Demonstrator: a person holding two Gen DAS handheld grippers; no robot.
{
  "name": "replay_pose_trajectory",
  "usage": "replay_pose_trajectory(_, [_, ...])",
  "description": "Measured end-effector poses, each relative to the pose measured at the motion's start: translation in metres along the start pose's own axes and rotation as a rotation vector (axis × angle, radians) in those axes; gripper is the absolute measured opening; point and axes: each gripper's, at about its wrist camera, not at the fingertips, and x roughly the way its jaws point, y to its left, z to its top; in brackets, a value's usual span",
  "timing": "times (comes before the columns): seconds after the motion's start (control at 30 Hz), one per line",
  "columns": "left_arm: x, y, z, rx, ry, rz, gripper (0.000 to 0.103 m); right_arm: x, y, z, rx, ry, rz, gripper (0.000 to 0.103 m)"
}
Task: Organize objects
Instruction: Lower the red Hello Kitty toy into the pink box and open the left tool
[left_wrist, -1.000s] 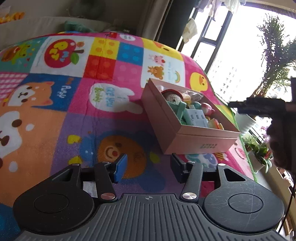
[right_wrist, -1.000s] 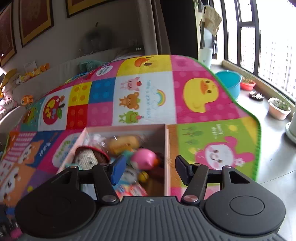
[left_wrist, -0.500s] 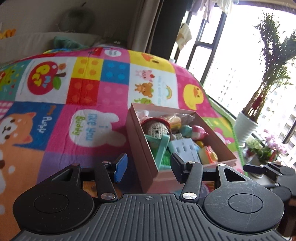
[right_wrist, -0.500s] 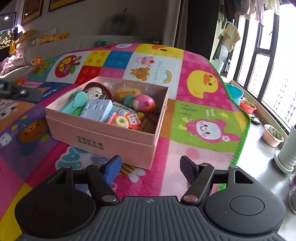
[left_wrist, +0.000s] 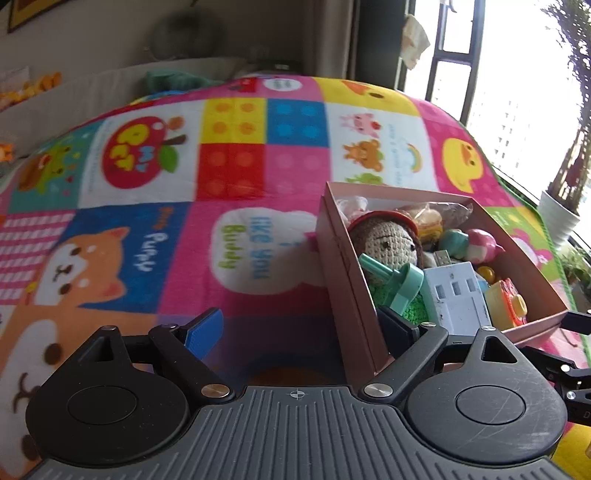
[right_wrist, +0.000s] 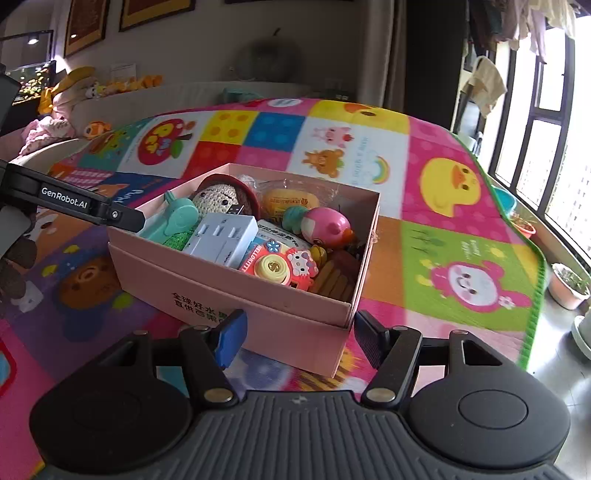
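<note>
An open pink cardboard box (right_wrist: 258, 295) is seen resting on a multicoloured cartoon-patchwork play mat (right_wrist: 461, 258), filled w/ small toys. Inside, a crocheted doll w/ red cap (right_wrist: 221, 194) is found at the far-left corner, a mint-green plastic toy (right_wrist: 177, 221) beside it, and a white block-shaped adapter (right_wrist: 225, 238) toward the middle. A pink round pig-like toy (right_wrist: 325, 227), a yellow wrapped snack packet (right_wrist: 291, 201) and a red-and-yellow toy camera (right_wrist: 277, 267) are packed on the right side.

The left claw (left_wrist: 303, 328) is held released, fingers spread to either side of the box's left wall: blue-padded finger (left_wrist: 205, 330) outside over the mat, other finger inside by the green toy. Whether the wall is touched can't be told.

The right claw (right_wrist: 301, 336) is likewise held released, straddling the box's near right corner, blue pad (right_wrist: 229, 338) in front of the near wall w/ printed characters; contact can't be confirmed.
</note>
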Motion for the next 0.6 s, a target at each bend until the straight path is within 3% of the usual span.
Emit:
replay_pose_trajectory(0.13, [0.001,0.035,0.003,-0.039,-0.026,0.048,0.101,0.015,0.028,0.013,-0.033,0.010,0.019,0.065])
replay_pose_trajectory(0.3, [0.014,0.066,0.014,-0.053,-0.052,0.062,0.101,0.039,0.056,0.031,-0.073,0.022,0.009,0.065])
replay_pose_trajectory(0.6, [0.028,0.082,0.016,-0.088,-0.056,0.013,0.101,0.062,0.079,0.042,-0.171,0.027,-0.081,0.065])
